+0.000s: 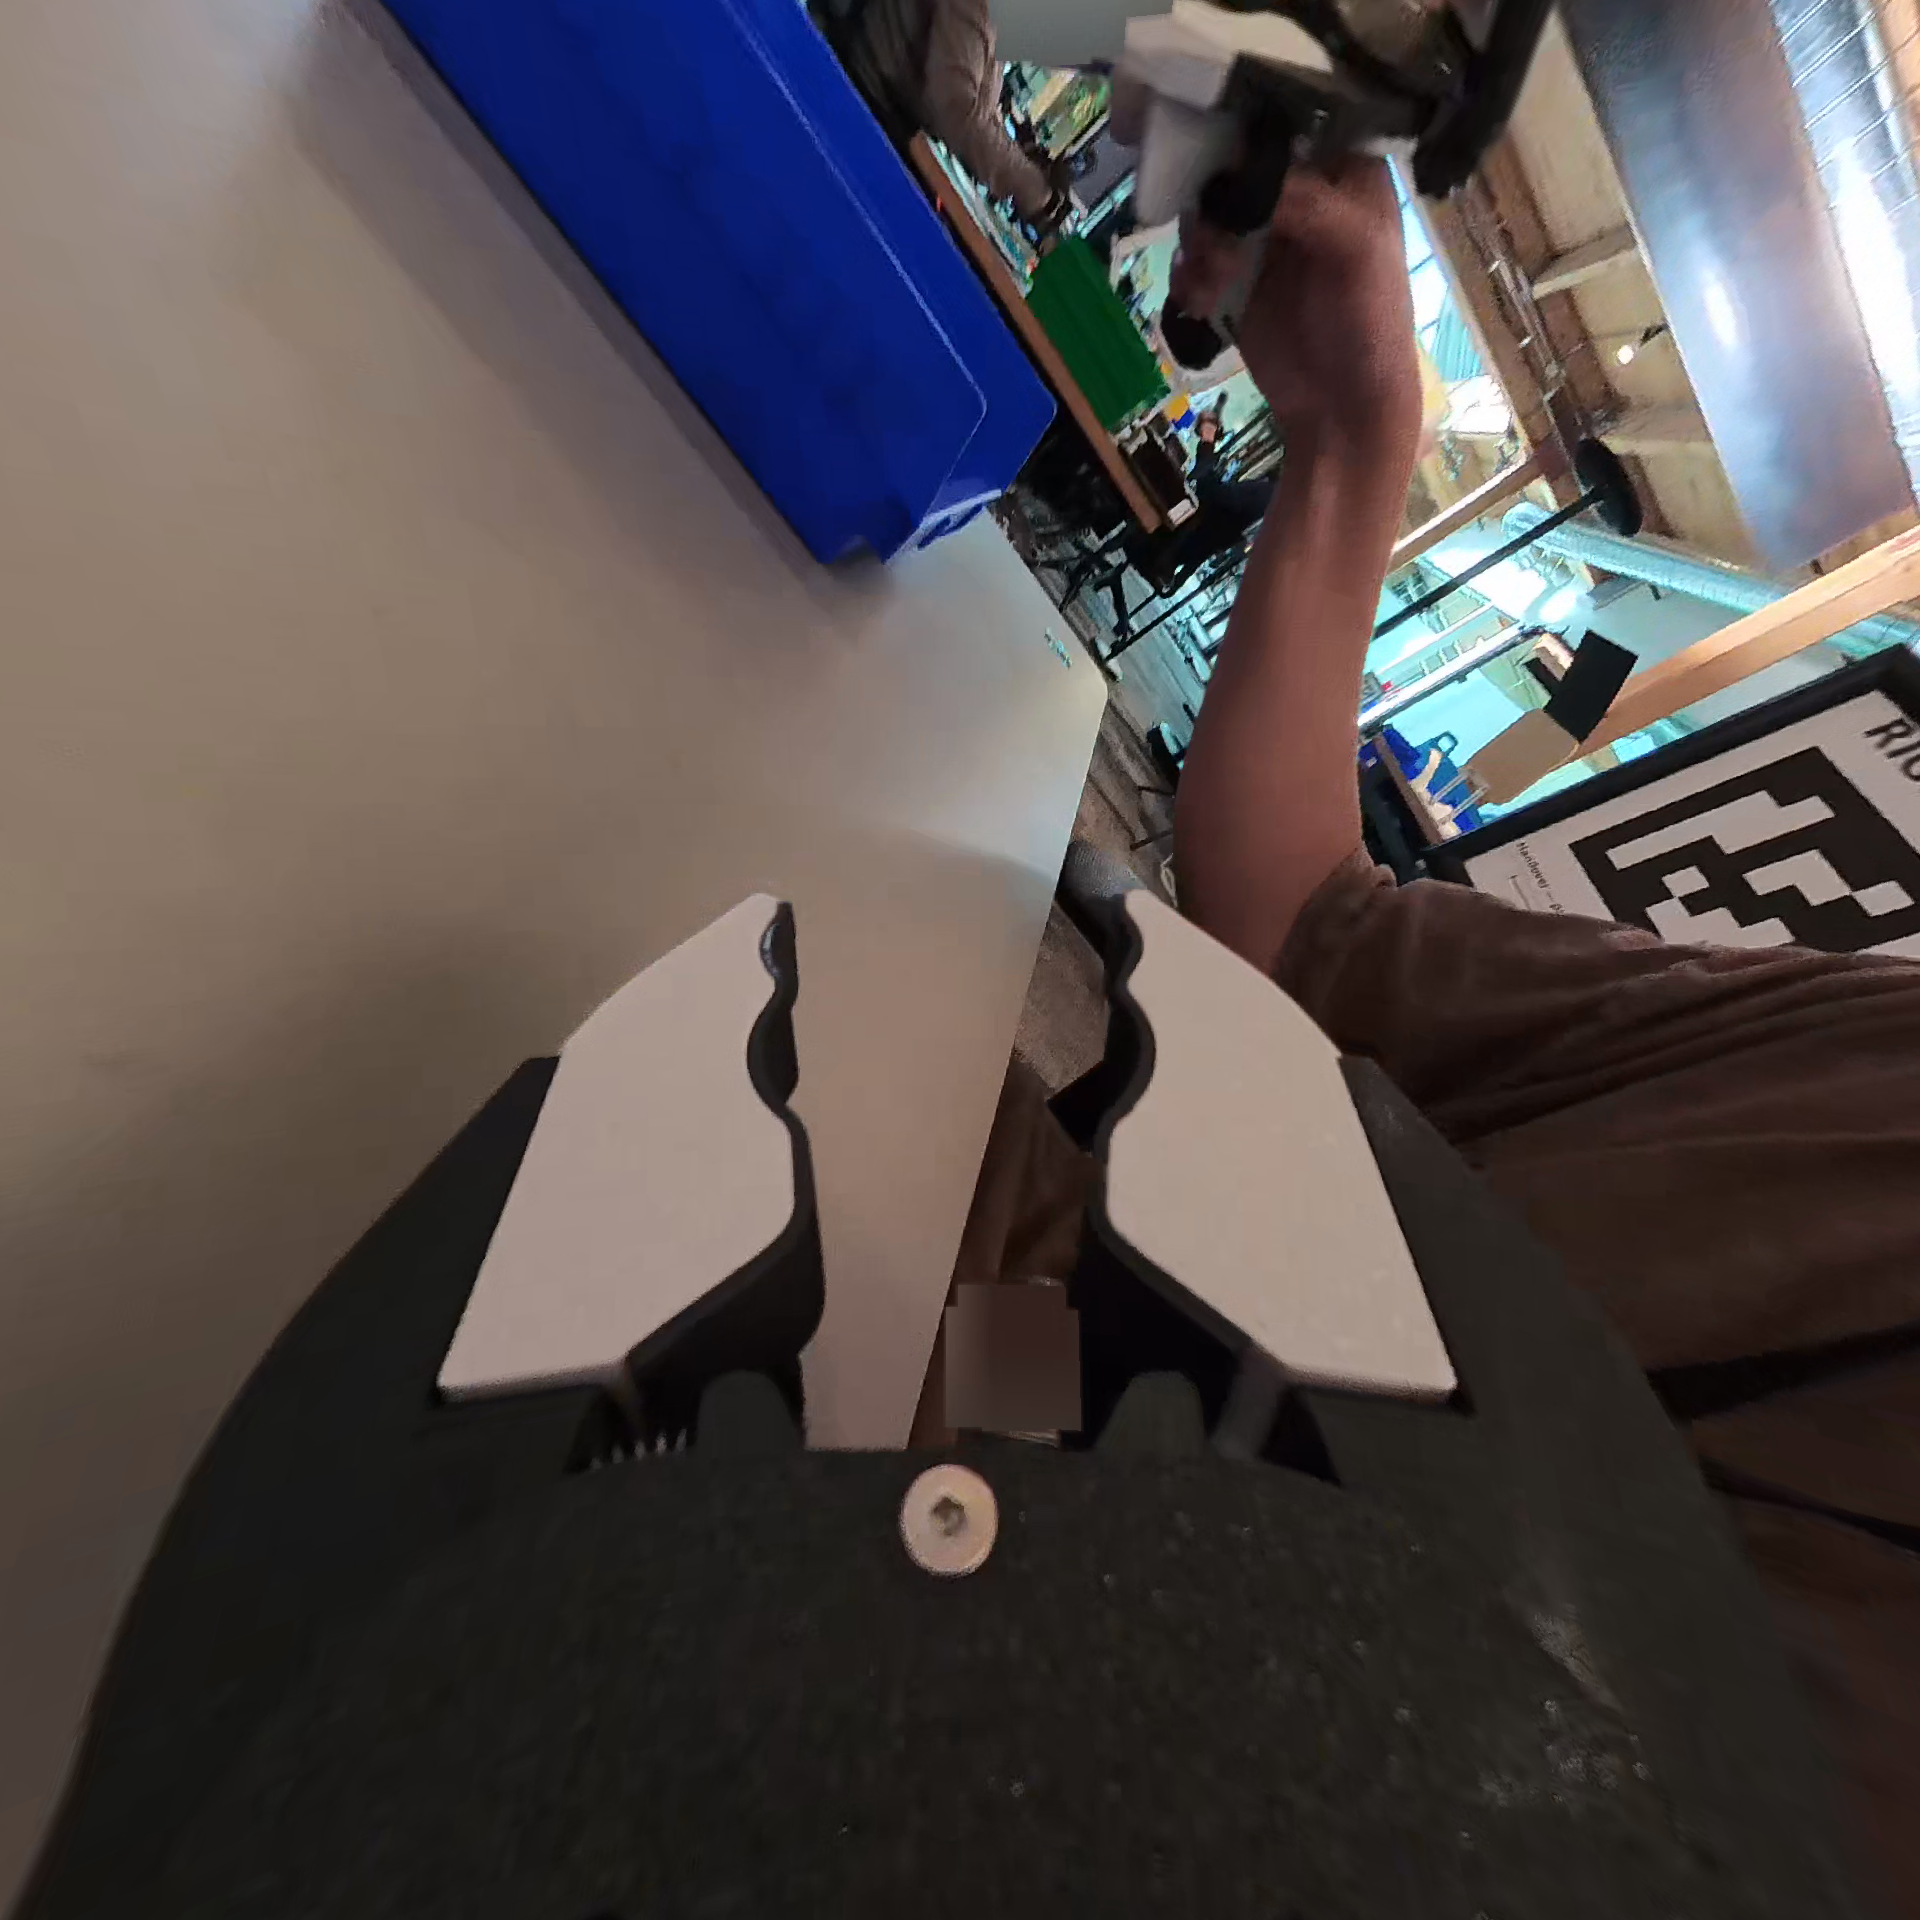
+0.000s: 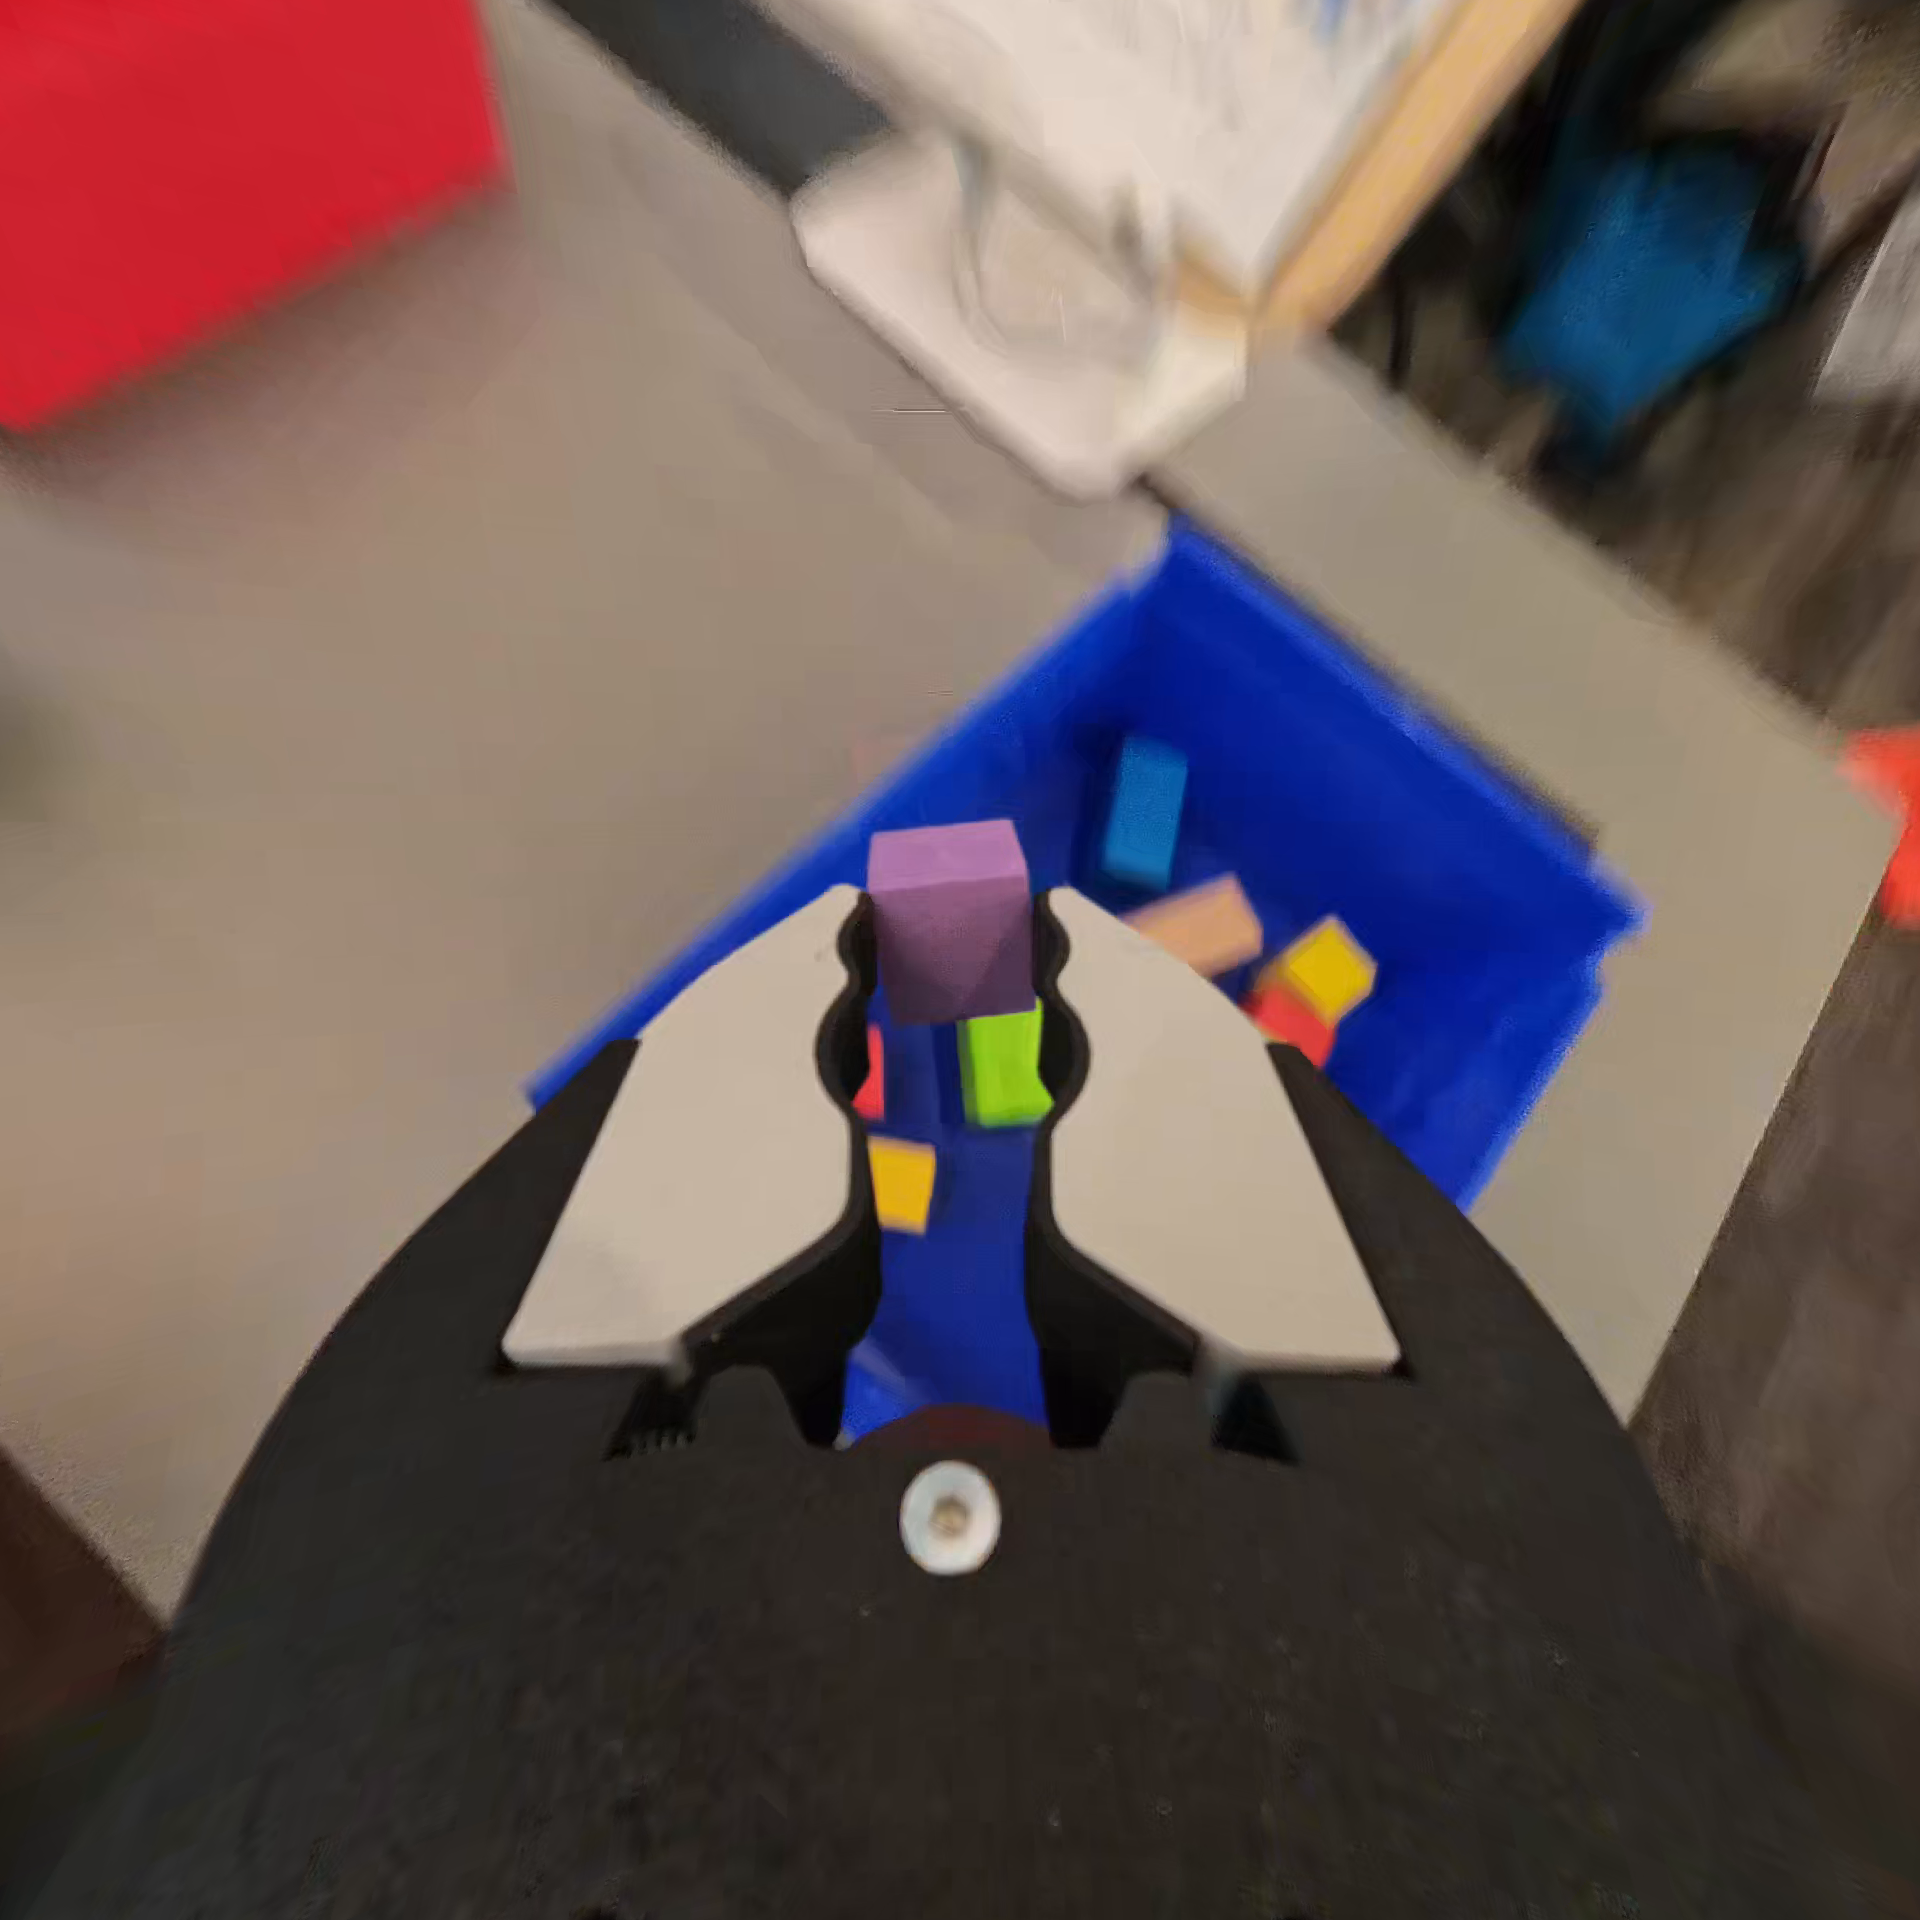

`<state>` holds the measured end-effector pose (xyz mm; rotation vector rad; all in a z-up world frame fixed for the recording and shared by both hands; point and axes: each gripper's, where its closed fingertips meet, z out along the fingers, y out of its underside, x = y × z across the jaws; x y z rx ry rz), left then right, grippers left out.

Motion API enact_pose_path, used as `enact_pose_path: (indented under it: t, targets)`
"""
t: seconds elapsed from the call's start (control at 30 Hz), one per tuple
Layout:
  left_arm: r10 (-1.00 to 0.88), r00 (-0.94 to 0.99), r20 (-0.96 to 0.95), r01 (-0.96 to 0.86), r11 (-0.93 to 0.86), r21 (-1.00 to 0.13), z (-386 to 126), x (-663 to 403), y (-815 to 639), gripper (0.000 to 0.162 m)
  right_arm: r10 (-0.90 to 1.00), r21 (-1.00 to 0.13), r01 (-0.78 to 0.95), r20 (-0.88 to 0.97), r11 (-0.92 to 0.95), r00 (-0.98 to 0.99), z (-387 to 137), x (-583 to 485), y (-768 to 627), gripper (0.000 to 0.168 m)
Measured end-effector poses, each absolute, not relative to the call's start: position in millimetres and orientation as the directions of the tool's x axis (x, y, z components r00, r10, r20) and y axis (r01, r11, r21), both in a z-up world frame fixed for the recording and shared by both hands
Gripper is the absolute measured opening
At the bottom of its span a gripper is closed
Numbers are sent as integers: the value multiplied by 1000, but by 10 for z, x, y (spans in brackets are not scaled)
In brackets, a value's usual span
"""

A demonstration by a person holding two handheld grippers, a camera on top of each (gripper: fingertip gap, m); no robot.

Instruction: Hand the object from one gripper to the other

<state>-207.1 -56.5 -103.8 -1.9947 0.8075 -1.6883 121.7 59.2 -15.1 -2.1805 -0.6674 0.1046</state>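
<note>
The right hand-held gripper [image 2: 951,940] is clenched on a purple block [image 2: 948,925], pinching it at the fingertips so most of it juts forward for the other side to take. Below and beyond lies the blue bin [image 2: 1351,748] of loose blocks on the grey table [image 2: 416,675]. The left hand-held gripper [image 1: 956,935] stands released and empty over the table edge, probably waiting to receive.

A purple cube [image 2: 951,935], matte and slightly tilted, sits pinched between the right tool's [image 2: 953,914] fingertips, jutting just past them.
</note>
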Motion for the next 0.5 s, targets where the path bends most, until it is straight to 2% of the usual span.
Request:
enact_pose_path:
  t: [0.1, 0.27, 0.5]
  targets:
    - [-691, 121, 712, -215, -719, -661, -1105, -2041, -617, 56, 425, -500, 402, 75, -767, 902, -829, 1615, 439, 28]
    - [-719, 147, 679, -254, -691, -677, -1157, -2016, -647, 56, 389, -255, 376, -1, -891, 921, -1477, 1759, 268, 28]
    - [-698, 133, 703, -262, -709, -655, -1161, -2029, -659, 57, 341, -162, 341, 24, -926, 940, -1848, 1897, 367, 29]
